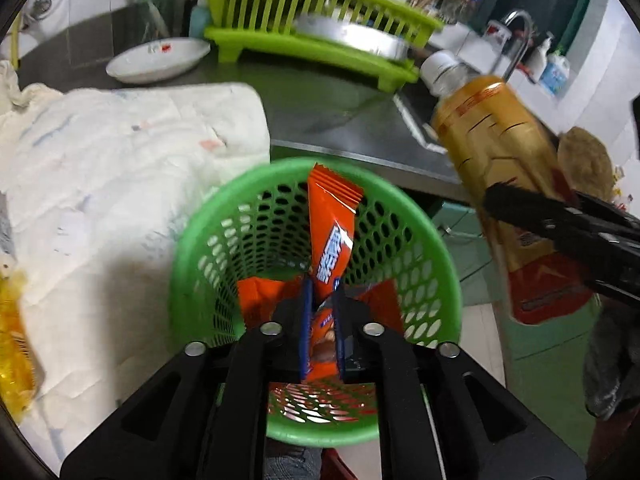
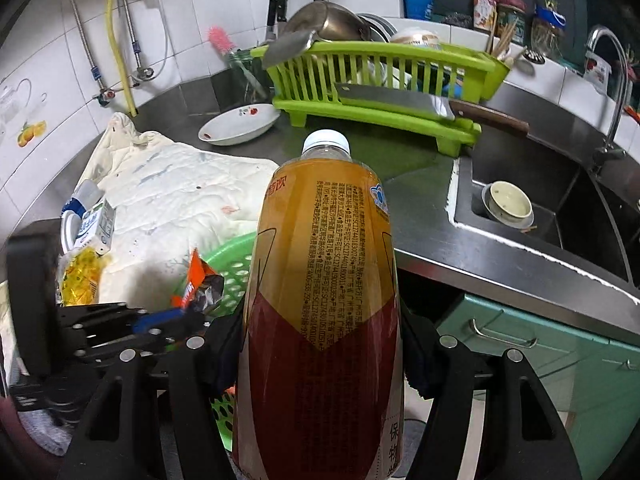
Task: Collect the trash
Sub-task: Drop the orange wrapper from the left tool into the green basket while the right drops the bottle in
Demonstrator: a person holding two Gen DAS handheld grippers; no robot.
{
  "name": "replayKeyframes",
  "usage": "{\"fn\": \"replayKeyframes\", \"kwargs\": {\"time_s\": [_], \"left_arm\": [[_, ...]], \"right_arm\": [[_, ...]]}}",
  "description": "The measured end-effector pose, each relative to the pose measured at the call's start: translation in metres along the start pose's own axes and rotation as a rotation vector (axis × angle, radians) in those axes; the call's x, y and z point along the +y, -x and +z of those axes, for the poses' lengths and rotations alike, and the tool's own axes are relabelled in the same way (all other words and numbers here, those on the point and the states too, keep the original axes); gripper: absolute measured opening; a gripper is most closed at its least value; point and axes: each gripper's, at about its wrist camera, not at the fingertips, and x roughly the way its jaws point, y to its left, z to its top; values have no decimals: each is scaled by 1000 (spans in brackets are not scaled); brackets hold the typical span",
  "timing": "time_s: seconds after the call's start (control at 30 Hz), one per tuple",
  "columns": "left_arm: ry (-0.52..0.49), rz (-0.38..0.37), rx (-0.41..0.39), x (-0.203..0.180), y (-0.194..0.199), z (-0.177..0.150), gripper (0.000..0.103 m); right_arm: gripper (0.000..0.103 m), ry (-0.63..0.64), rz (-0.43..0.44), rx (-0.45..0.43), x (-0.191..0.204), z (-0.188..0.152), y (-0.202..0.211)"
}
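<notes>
The left gripper (image 1: 320,292) is clenched on an orange wrapper (image 1: 334,232), which stands up between its blue pads directly over the mouth of the green basket (image 1: 200,240). At least one more orange wrapper seems to lie at the bottom of the basket. The right gripper (image 2: 320,344) is grasping a bottle (image 2: 320,260) of amber drink around its lower body, with the white cap pointing to the far side. In the left view the bottle hangs just to the right of the basket rim, not yet over it.

The basket sits near the front edge of the steel counter (image 1: 320,108), beside a white cloth (image 1: 120,152) on the left. On this cloth, at the far left, a yellow packet (image 2: 80,276) and a small carton (image 2: 96,224) wait, probably also trash.

I think the wrapper is ready to be dropped. The risks I see are these:
- The wrapper is light and long; if it is released while the hand moves sideways, it may catch on the rim and fall outside.
- The bottle is wide and smooth, so it could slip or turn between the fingers.
- The two grippers are close together, so they may hit each other over the basket.
- The basket is light, and a heavy bottle dropped on its rim could tip it off the counter edge.
</notes>
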Motion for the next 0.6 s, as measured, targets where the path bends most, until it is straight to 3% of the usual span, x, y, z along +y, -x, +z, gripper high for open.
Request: {"fn": "replayKeyframes", "kwargs": {"time_s": [0.07, 0.13, 0.37, 0.6], "left_arm": [[15, -16, 27, 2, -9, 1, 31], [16, -6, 29, 5, -15, -1, 37], [34, 27, -2, 17, -3, 1, 40], [41, 55, -50, 26, 25, 0, 40]], "right_arm": [[62, -2, 0, 9, -3, -2, -4], [62, -3, 1, 18, -5, -4, -8], [62, -3, 13, 58, -3, -14, -26], [62, 55, 61, 176, 26, -36, -67]]}}
